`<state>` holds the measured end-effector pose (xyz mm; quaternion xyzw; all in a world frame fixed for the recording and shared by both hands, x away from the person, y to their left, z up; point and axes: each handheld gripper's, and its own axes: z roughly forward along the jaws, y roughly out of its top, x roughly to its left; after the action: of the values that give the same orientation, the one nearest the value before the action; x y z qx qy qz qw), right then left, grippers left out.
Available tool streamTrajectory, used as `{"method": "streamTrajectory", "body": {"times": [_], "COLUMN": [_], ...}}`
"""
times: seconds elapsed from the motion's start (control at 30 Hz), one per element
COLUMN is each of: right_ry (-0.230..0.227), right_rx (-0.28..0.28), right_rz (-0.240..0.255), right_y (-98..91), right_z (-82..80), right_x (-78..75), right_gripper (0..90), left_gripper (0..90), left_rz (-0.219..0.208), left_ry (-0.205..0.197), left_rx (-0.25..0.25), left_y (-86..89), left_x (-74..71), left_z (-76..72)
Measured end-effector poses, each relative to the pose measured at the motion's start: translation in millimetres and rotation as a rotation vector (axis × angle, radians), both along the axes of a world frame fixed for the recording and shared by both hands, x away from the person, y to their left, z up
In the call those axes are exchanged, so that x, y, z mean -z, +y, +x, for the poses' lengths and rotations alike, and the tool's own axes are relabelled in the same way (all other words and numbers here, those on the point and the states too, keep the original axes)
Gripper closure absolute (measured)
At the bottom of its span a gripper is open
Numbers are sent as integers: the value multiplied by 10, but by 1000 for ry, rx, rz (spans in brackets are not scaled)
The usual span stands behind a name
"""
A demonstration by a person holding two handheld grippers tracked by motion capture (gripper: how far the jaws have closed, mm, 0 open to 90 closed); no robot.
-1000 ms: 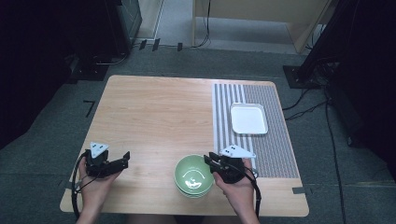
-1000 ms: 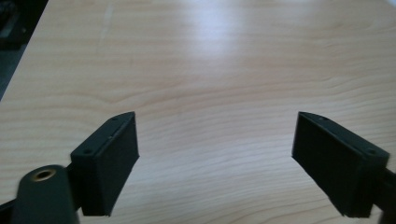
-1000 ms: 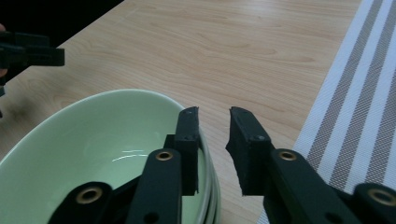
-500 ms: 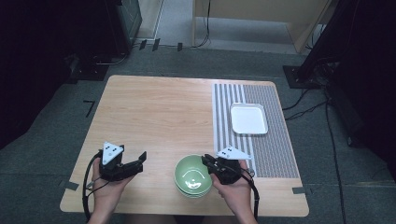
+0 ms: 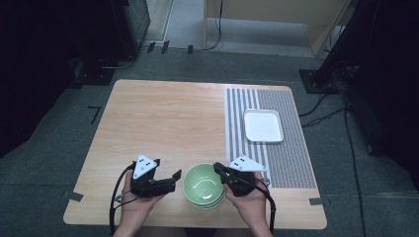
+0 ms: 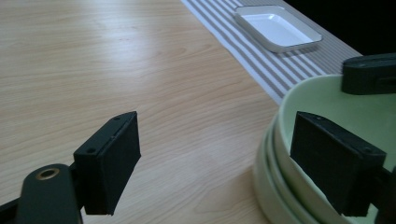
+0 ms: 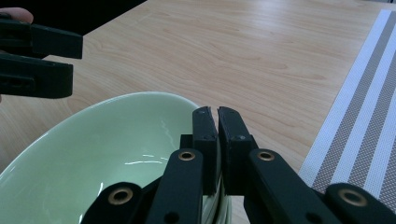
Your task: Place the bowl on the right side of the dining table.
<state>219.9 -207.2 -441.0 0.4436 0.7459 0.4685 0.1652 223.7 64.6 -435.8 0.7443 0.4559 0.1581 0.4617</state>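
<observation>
1. My right tongs (image 7: 217,112) have just been closing and now pinch the near right rim of the top green bowl (image 5: 201,183), one jaw inside the wall, one outside.
2. That bowl sits on a stack of green bowls (image 6: 280,186) on the counter (image 5: 163,128), between my two tongs.
3. My left tongs (image 6: 215,158) stand wide apart with nothing gripped; the bowl stack's left rim lies just at their right jaw, and I cannot tell whether it touches.
4. Beyond my right tongs lies a striped mat (image 5: 281,143) carrying a white tray (image 5: 263,126), well apart from the bowls.
</observation>
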Motion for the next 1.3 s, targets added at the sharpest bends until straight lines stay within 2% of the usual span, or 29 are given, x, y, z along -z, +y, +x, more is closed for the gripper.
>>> {"method": "streamTrajectory", "body": {"times": [0.1,0.17,0.27,0.33,0.4,0.43,0.47,0.5,0.53,0.6,0.7,0.77,0.83,0.9,0.97,1.03,1.2,1.3], "right_ry": [-8,-12,-23,-29,-32,-32,-42,-47,-52,-69,-104,-115,-139,-158,-166,-176,-203,-222], "right_rx": [4,3,5,4,6,6,5,4,3,3,2,3,2,-2,-1,-4,-10,-15], "right_rz": [3,0,-6,-8,-3,-3,0,-4,-6,-15,-37,-41,-48,-71,-73,-71,-58,-56], "right_y": [2,6,12,17,17,17,18,22,24,34,52,60,73,88,90,88,74,75], "right_z": [-7,-10,-18,-25,-27,-27,-28,-31,-34,-51,-79,-86,-98,-110,-117,-120,-133,-148], "right_x": [4,4,1,-1,-1,-1,-2,-4,-5,-12,-23,-25,-32,-36,-30,-23,-4,-15], "right_gripper": [871,871,871,871,870,870,871,871,871,870,870,870,870,871,870,870,869,866], "left_gripper": [171,236,237,239,242,264,307,314,325,380,477,509,538,606,672,735,802,821], "left_rz": [-10,-26,-15,-12,3,3,22,57,65,89,94,103,133,165,173,174,78,85], "left_ry": [1,-15,-14,0,25,25,35,56,63,62,69,73,47,20,4,-4,18,-5], "left_rx": [16,34,55,60,73,73,68,87,111,131,155,178,172,160,142,133,139,144], "left_y": [-61,-147,-237,-292,-363,-363,-402,-461,-486,-514,-538,-567,-576,-576,-563,-557,-454,-442], "left_x": [-25,-78,-101,-82,-31,-31,-7,39,68,116,169,198,209,224,232,231,203,186], "left_z": [-9,-29,-38,-33,-16,-16,-2,16,18,18,40,29,11,1,-5,-6,33,19]}}
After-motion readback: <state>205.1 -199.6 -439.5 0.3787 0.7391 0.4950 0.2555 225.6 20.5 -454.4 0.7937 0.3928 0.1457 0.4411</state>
